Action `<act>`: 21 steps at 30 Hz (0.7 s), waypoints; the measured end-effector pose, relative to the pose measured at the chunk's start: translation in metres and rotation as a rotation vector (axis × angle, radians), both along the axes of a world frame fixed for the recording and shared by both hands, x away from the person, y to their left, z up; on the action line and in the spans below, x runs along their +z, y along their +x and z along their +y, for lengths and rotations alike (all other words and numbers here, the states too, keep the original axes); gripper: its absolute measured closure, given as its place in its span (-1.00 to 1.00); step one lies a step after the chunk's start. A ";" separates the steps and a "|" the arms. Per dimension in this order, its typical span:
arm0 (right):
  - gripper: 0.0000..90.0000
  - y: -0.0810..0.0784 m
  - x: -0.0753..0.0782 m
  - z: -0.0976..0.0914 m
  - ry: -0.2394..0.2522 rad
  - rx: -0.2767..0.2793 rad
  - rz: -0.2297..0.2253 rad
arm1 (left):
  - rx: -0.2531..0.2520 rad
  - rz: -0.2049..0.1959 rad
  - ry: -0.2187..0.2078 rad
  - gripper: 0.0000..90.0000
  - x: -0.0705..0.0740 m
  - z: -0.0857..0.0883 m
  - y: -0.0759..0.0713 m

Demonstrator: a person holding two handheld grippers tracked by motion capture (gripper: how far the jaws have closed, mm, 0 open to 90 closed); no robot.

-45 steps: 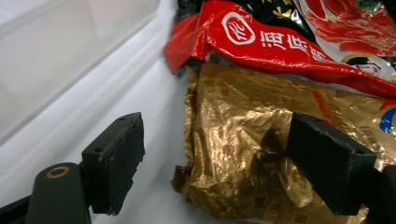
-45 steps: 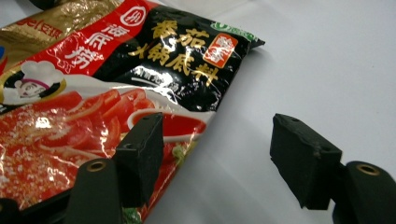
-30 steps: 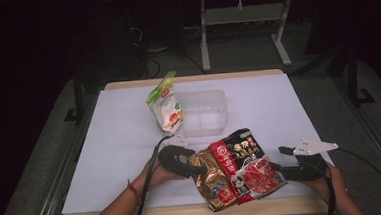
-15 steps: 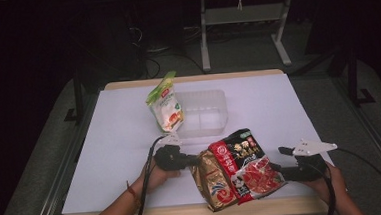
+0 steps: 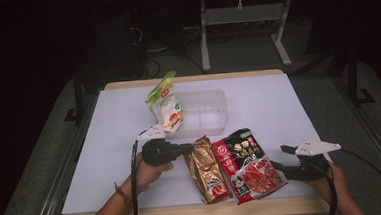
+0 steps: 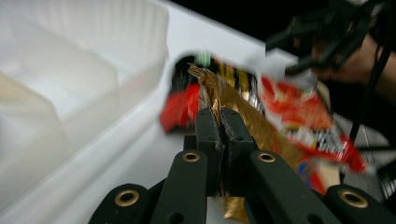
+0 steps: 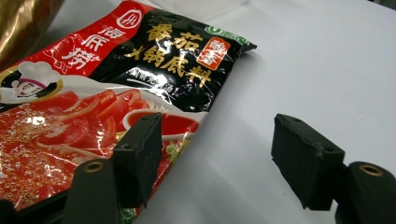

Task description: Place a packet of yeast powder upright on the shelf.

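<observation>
- Left gripper (image 5: 187,149) has just closed its jaws, now clamped on the gold packet's (image 5: 208,170) upper edge, likely to lift it toward the clear bin (image 5: 206,111).
- Gold packet lies at the table's (image 5: 298,101) near edge, touching the red-and-black sauce packet (image 5: 247,164).
- Right gripper (image 5: 277,157) sits wide, holding nothing, just beside the sauce packet, probably waiting its turn.
- Green-topped pouch (image 5: 164,105) leans upright against the bin.

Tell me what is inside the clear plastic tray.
The clear plastic tray looks empty; a green-topped white pouch leaning at its left end hides that corner.

Three food packets: one gold packet (image 5: 208,172), one red-and-black packet (image 5: 248,164), one green-topped white pouch (image 5: 165,105). One clear plastic tray (image 5: 210,111). One table (image 5: 288,106).
</observation>
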State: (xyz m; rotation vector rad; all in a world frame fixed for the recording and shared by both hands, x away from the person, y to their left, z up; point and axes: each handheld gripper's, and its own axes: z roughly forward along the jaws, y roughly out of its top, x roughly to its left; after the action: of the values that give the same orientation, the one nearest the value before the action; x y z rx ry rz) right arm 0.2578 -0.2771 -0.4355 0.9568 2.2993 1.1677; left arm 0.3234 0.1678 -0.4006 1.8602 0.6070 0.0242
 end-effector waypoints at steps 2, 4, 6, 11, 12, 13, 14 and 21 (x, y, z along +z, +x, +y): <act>-0.27 0.000 0.000 0.000 -0.001 -0.004 -0.003 | 0.022 -0.015 -0.032 0.95 0.007 0.004 -0.001; -0.27 0.000 0.000 -0.001 0.002 -0.010 0.000 | 0.021 -0.038 -0.053 0.95 0.012 0.007 -0.004; -0.27 0.000 0.000 -0.001 0.001 -0.012 0.000 | 0.019 -0.048 -0.072 0.95 0.017 0.009 -0.006; -0.27 0.000 0.001 -0.002 0.005 -0.014 -0.002 | 0.029 -0.095 -0.127 0.96 0.032 0.013 -0.014; -0.27 0.000 0.001 -0.002 0.004 -0.014 -0.002 | 0.022 -0.100 -0.128 0.96 0.036 0.013 -0.015; -0.27 0.000 0.001 -0.002 0.004 -0.014 -0.002 | 0.037 -0.115 -0.131 0.96 0.039 0.013 -0.016; -0.27 0.000 0.001 -0.002 0.005 -0.014 -0.001 | 0.031 -0.120 -0.140 0.96 0.041 0.014 -0.017; -0.27 0.001 0.000 -0.002 0.007 -0.017 0.000 | 0.063 -0.134 -0.195 0.96 0.051 0.020 -0.015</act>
State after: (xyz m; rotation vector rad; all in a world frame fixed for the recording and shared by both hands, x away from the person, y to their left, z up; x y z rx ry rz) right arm 0.2587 -0.2795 -0.4353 0.9778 2.2838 1.1697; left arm 0.3081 0.1881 -0.3493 1.6366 0.5545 0.1258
